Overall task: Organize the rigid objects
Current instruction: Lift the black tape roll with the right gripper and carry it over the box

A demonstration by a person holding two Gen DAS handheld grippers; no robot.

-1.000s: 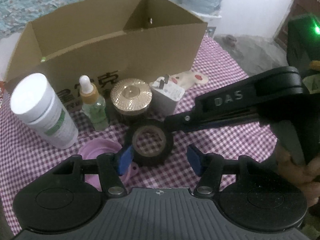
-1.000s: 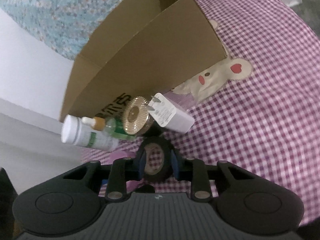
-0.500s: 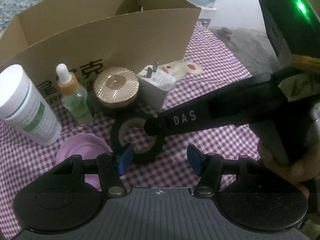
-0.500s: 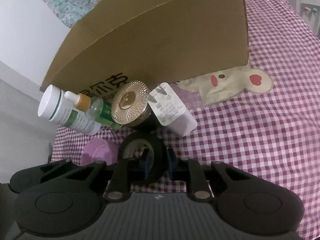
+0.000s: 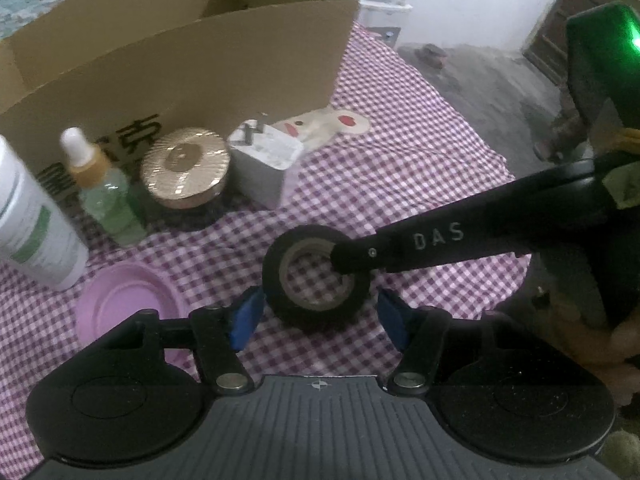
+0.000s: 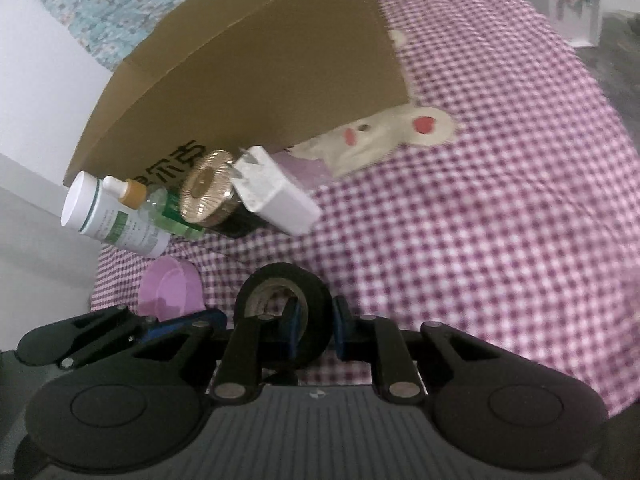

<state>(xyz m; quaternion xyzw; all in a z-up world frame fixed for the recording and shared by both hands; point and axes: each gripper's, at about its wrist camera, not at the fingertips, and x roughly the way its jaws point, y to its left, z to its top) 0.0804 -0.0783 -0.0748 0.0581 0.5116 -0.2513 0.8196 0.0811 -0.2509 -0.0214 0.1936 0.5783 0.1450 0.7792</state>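
Right wrist view: right gripper (image 6: 314, 326) clamps the wall of the black tape roll (image 6: 286, 300), one finger inside the core, other outside; roll sits on the checked cloth (image 6: 480, 240). Left gripper (image 5: 320, 312), jaws just been opening, stands apart w/ roll between its blue pads (image 5: 246, 316), not touching. Beyond roll: pink lid (image 5: 124, 300) to the left, then white bottle (image 5: 32, 224), dropper bottle (image 5: 106, 196), gold-lid jar (image 5: 186, 172), white charger (image 5: 264, 168) in a row by the cardboard box (image 5: 180, 60).

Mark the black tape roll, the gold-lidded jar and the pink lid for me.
black tape roll (image 5: 304, 312): left wrist view, outer wall.
gold-lidded jar (image 5: 186, 166): left wrist view, top of lid.
pink lid (image 5: 124, 304): left wrist view, flat centre.
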